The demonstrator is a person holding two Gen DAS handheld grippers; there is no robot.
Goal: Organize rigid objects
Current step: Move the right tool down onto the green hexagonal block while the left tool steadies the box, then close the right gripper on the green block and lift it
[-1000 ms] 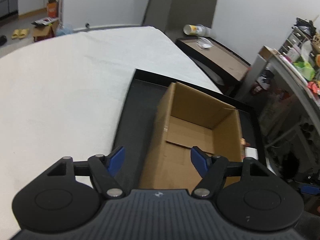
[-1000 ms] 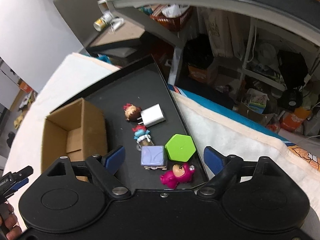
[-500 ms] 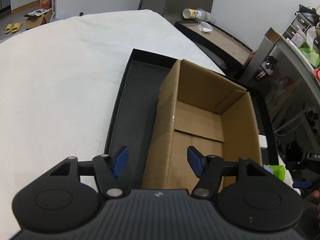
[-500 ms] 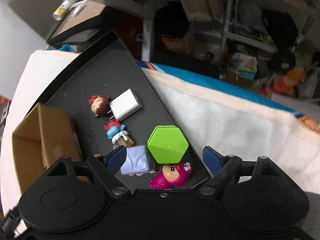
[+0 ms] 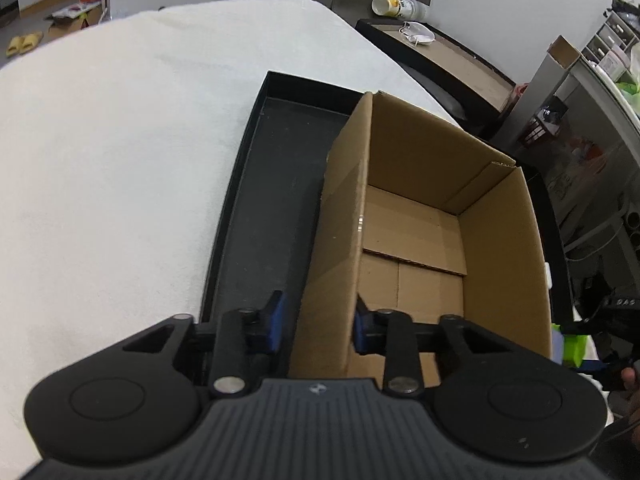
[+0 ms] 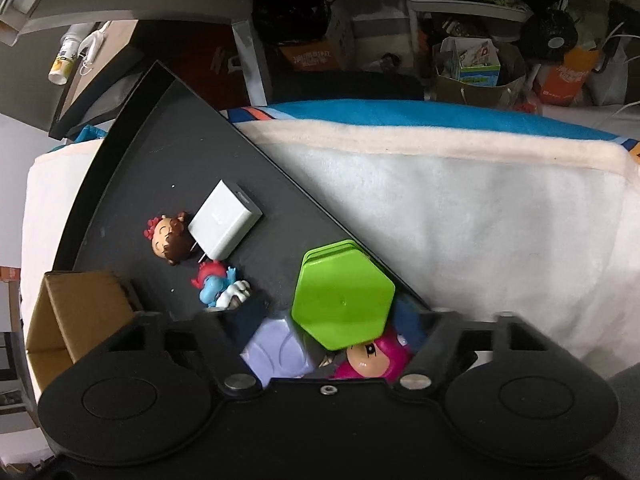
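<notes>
The left wrist view looks down from close above the near left wall of the cardboard box (image 5: 420, 232). The right wrist view looks steeply down, close over the black tray's (image 6: 132, 168) toy end. Both views share the tray and the box (image 6: 76, 312).

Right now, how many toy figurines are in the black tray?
3. The brown-haired figurine lies beside the white charger, the blue figurine just below it, and the pink figurine under the green hexagon. The right gripper may hide others.
</notes>
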